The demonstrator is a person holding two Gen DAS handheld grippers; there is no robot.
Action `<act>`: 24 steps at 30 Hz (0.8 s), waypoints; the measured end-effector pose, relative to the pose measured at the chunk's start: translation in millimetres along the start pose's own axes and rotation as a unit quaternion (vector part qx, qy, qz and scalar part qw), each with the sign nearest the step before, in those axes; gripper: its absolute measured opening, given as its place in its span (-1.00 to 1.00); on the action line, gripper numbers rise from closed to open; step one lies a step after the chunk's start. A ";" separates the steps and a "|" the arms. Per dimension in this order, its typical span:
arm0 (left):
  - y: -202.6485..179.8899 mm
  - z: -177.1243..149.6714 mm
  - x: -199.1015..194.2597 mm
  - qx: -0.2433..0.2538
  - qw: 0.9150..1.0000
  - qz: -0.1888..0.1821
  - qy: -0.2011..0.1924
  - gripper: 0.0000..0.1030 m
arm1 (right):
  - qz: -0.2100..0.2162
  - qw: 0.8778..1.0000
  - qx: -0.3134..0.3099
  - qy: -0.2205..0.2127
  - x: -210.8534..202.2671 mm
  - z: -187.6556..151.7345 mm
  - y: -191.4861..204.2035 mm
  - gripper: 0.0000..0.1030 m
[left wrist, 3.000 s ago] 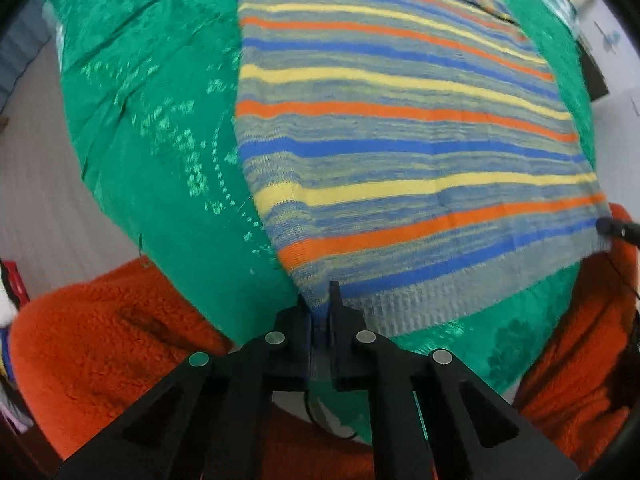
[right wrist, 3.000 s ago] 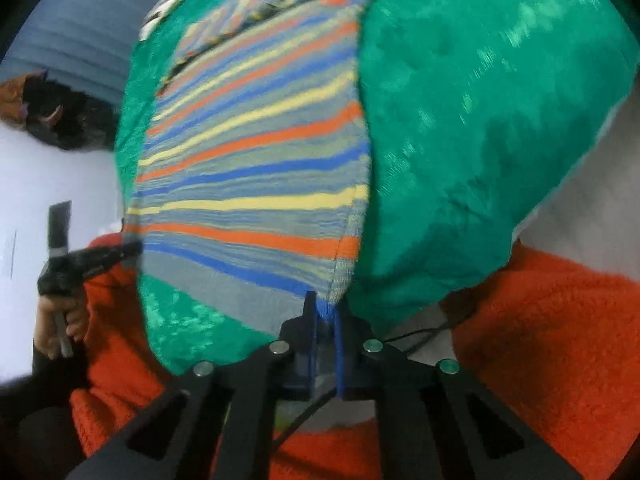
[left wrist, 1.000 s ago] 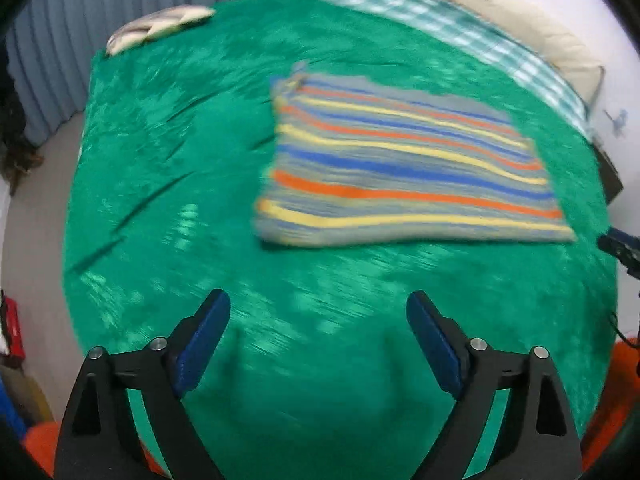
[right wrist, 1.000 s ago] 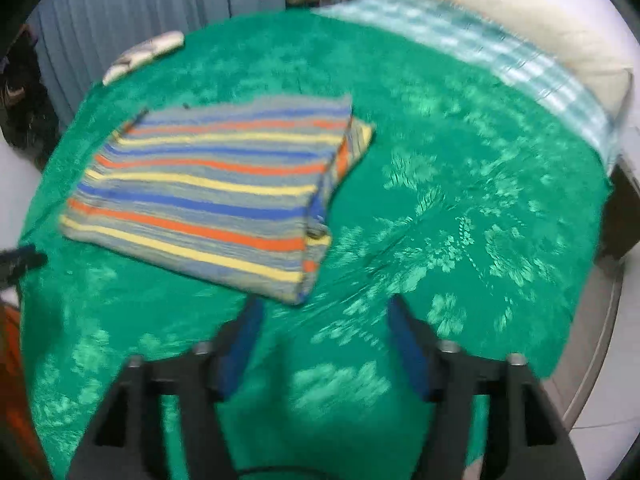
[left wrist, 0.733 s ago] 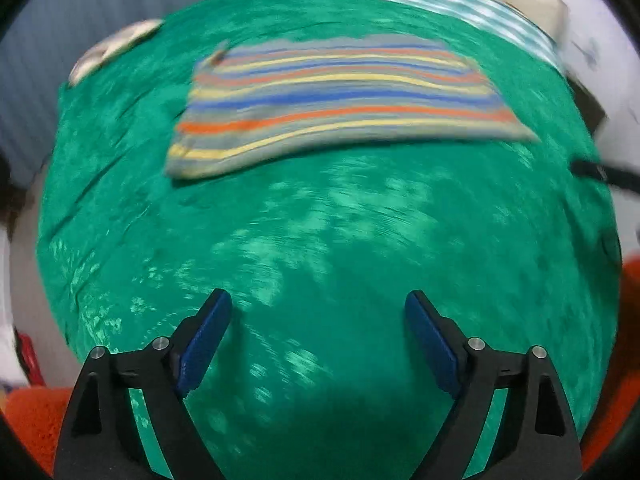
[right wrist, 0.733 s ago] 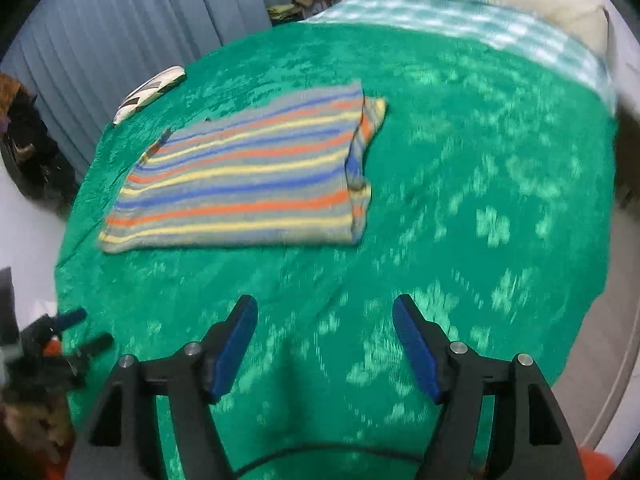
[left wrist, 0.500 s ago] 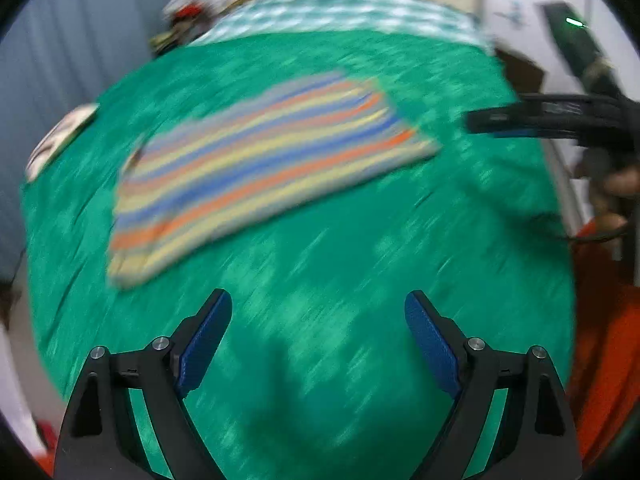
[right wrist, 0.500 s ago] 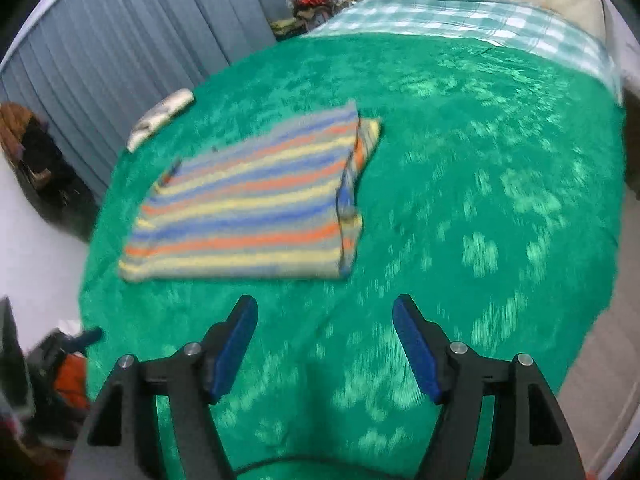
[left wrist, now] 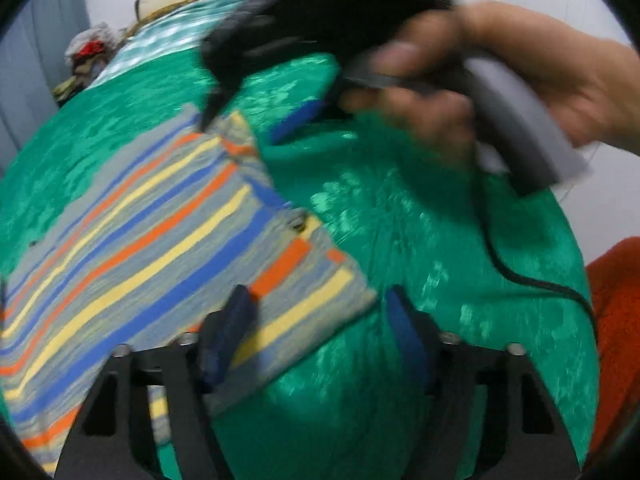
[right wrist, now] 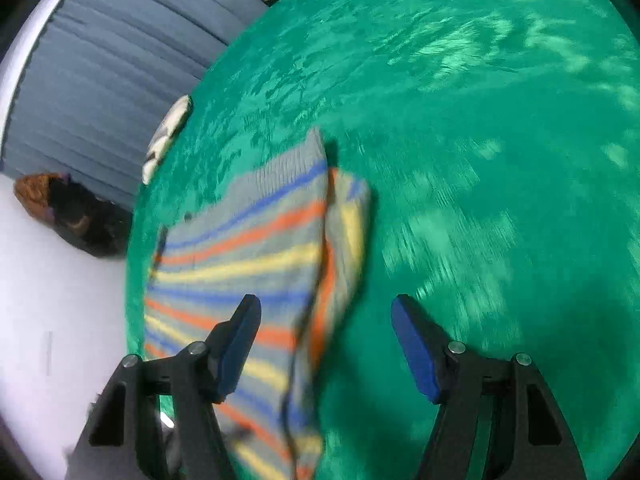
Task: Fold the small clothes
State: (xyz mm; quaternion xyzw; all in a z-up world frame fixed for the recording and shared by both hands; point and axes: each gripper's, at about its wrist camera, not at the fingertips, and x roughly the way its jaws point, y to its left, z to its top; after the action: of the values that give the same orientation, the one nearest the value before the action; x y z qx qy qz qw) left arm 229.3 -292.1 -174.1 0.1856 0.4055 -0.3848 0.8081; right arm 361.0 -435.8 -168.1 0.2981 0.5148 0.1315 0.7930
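A folded striped sweater [left wrist: 132, 264] in grey, blue, orange and yellow lies flat on the green bedspread [left wrist: 420, 216]. My left gripper [left wrist: 316, 328] hangs low over the sweater's near corner. Its jaws are closing with that corner between them, and the blue pads do not press on it. A hand [left wrist: 500, 80] holds my right gripper [left wrist: 252, 120] at the far corner of the same edge. In the right wrist view the right gripper [right wrist: 326, 340] is open, and the folded edge of the sweater [right wrist: 256, 248] runs between its fingers.
A checked sheet [left wrist: 192, 36] and a heap of clothes [left wrist: 88, 52] lie at the head of the bed. A pale cloth [right wrist: 168, 136] sits at the bed's edge by the blue curtain [right wrist: 120, 60]. A dark bag [right wrist: 72, 216] is on the floor. A black cable [left wrist: 520, 276] trails over the bedspread.
Both grippers, shut on the sweater's hem three seconds ago, have let go and swung over to one side edge. They are now low over its corners, and the left jaws have narrowed.
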 end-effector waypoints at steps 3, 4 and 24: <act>1.0 3.9 -0.7 -0.012 1.000 0.004 -0.007 -0.78 | 0.010 1.000 0.008 0.005 22.5 21.9 3.2 -0.07; 1.3 4.2 -2.9 -0.014 1.000 0.007 -0.007 -0.80 | 0.006 1.000 0.008 0.009 30.0 26.0 6.2 -0.31; 187.8 -155.3 -195.4 -0.348 0.928 0.106 -0.077 -0.83 | 0.018 0.982 -0.188 0.018 138.8 0.4 282.5 -0.85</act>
State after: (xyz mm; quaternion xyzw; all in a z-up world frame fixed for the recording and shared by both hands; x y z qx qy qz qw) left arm 221.5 14.3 -114.0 -0.0955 0.4286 -0.1449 0.8866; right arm 449.7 -141.9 -98.7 0.1506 0.4898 0.2451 0.8230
